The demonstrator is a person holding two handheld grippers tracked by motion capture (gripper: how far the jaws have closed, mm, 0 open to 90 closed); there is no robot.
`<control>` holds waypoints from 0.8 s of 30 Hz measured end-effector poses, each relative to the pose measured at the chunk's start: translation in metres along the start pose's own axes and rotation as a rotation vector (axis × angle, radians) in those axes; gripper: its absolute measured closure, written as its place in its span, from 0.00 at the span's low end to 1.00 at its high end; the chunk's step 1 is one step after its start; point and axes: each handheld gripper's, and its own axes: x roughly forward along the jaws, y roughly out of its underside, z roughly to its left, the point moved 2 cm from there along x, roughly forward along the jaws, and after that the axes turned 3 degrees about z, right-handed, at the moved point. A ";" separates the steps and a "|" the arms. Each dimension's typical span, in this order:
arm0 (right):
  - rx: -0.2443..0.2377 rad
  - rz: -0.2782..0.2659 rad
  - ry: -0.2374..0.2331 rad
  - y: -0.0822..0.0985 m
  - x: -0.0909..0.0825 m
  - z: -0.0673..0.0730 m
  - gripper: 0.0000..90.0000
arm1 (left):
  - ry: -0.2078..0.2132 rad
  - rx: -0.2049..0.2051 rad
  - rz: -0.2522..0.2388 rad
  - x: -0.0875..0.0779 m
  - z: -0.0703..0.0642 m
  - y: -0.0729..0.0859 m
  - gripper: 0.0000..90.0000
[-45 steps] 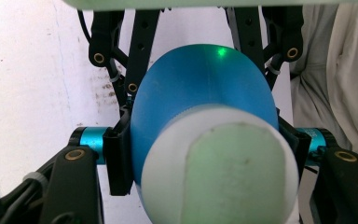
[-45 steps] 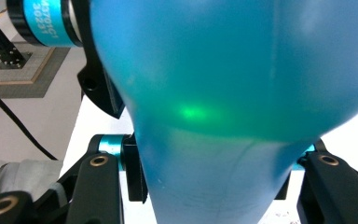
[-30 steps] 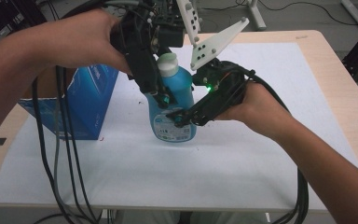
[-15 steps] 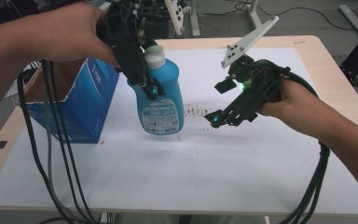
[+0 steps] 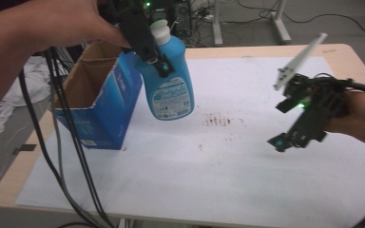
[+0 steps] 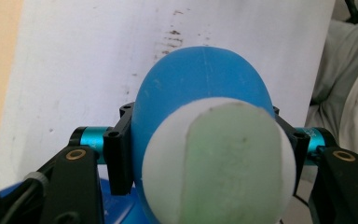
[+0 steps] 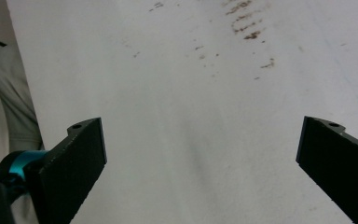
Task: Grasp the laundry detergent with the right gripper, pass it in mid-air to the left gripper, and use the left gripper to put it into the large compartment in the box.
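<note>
- Holding the blue bottle [image 5: 169, 85] up in the air, the left gripper [image 5: 149, 47] has its two black jaws squeezed tight on the bottle's neck, just under the white cap [image 5: 160, 29].
- The bottle hangs above the table [image 5: 247, 185] and does not touch it. It is a bit tilted, and its label [image 5: 172, 99] faces the camera in the high view.
- Just beside the bottle, on its left in the high view, stands an open blue box [image 5: 105, 102]. The box sits on the white sheet that covers the table.
- From the left gripper view, the bottle's round white cap [image 6: 216, 163] is very close and the blue shoulder [image 6: 200, 79] bulges behind it, with one jaw on each side.
- The right gripper [image 5: 292, 137] is well apart from the bottle, over the right part of the table.
- Its jaws have just been opening and now stand wide apart, with nothing between them.
- In the right gripper view there is just white sheet [image 7: 191, 116] with some small brown marks [image 7: 247, 25] between the jaws.
- Black cables [image 5: 59, 142] hang down from the left hand [image 5: 52, 28] past the box.
</note>
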 end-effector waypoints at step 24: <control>0.039 0.069 0.066 0.035 -0.024 -0.015 0.01 | -0.109 -0.351 -0.143 -0.100 0.025 0.072 0.42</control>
